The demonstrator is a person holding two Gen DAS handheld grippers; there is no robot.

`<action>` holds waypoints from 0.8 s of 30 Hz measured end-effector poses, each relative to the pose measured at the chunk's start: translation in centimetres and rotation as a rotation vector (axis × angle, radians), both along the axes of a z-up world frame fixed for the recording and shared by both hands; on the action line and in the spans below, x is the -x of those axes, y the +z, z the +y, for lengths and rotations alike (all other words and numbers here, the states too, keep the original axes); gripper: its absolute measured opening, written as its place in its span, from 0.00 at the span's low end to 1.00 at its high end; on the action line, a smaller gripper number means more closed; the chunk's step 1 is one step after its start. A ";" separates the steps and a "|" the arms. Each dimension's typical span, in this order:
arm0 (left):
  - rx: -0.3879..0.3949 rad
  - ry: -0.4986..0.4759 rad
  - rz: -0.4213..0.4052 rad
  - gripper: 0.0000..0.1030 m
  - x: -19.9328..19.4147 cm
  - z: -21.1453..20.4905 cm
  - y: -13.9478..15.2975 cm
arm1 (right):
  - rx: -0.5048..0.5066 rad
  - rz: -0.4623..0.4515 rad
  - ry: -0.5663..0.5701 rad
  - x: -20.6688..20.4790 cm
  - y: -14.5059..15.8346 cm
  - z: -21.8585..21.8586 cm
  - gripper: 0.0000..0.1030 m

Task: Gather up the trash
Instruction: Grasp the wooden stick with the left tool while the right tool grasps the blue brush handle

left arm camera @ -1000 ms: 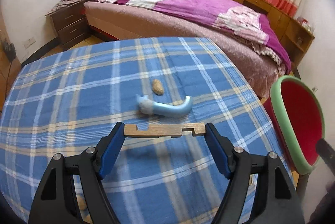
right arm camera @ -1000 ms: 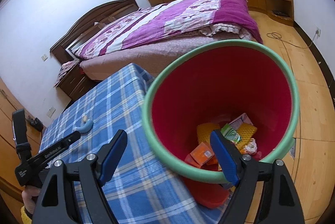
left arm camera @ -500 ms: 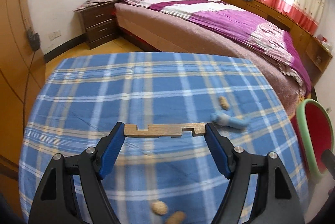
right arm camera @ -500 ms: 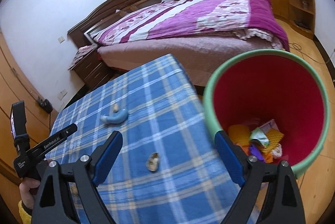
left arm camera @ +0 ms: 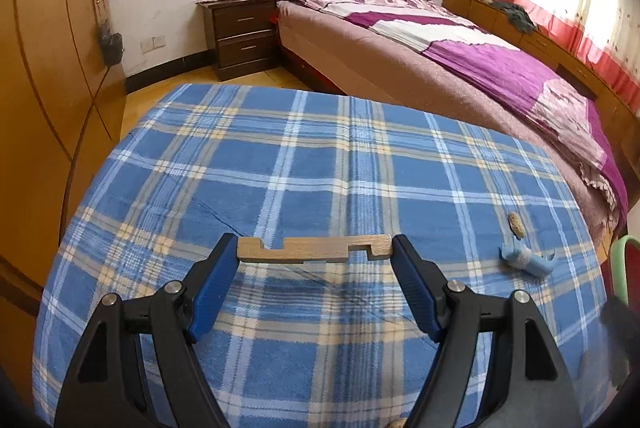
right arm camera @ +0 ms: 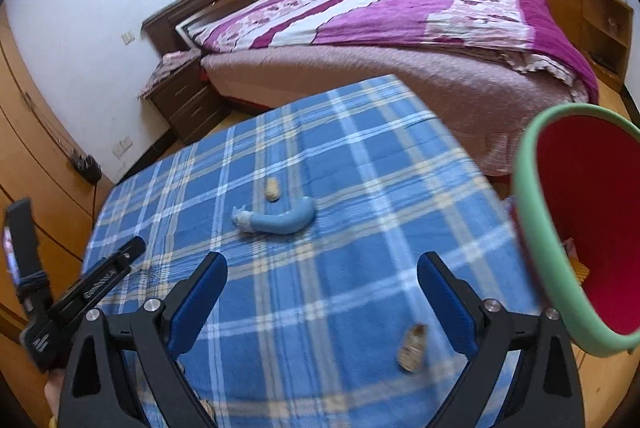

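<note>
My left gripper [left arm camera: 314, 254] is shut on a notched wooden strip [left arm camera: 314, 248], held above the blue plaid table [left arm camera: 280, 167]. A curved blue tube [left arm camera: 526, 258] and a peanut shell [left arm camera: 517, 226] lie at the table's right side; both also show in the right wrist view, the tube [right arm camera: 276, 222] and the shell [right arm camera: 273, 189]. My right gripper [right arm camera: 322, 292] is open and empty above the table, with another shell [right arm camera: 412, 347] between its fingers. The red bin with a green rim [right arm camera: 532, 228] stands at the right of the table.
A bed with a purple cover [left arm camera: 460, 67] lies beyond the table. A nightstand [left arm camera: 240, 31] stands by it, and a wooden wardrobe [left arm camera: 44, 87] lines the left. The left gripper's body [right arm camera: 80, 296] shows at the left of the right wrist view.
My right gripper has swung left from over the bin to above the table. My left gripper has turned left, still holding the wooden strip, so the tube and shell now sit far right.
</note>
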State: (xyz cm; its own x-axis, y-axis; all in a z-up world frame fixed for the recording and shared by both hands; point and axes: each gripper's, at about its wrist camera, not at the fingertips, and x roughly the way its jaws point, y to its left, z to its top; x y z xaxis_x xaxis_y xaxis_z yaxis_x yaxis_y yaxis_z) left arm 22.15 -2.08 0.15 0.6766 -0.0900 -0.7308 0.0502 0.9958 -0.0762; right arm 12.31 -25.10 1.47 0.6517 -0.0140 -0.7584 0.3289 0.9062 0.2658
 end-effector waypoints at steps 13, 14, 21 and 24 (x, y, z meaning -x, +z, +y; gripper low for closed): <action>0.035 0.030 0.013 0.75 0.1 1.6 -0.4 | 0.068 0.060 0.059 -6.8 -3.1 3.2 0.95; 0.038 0.032 0.015 0.75 0.1 1.7 -0.4 | 0.073 0.061 0.060 -7.0 -3.2 3.3 0.95; 0.041 0.034 0.022 0.75 -0.1 1.7 -0.6 | 0.115 0.060 0.057 -8.4 -3.8 3.8 0.95; 0.041 0.031 0.022 0.75 -0.1 1.7 -0.6 | 0.120 0.061 0.055 -8.4 -4.0 3.8 0.87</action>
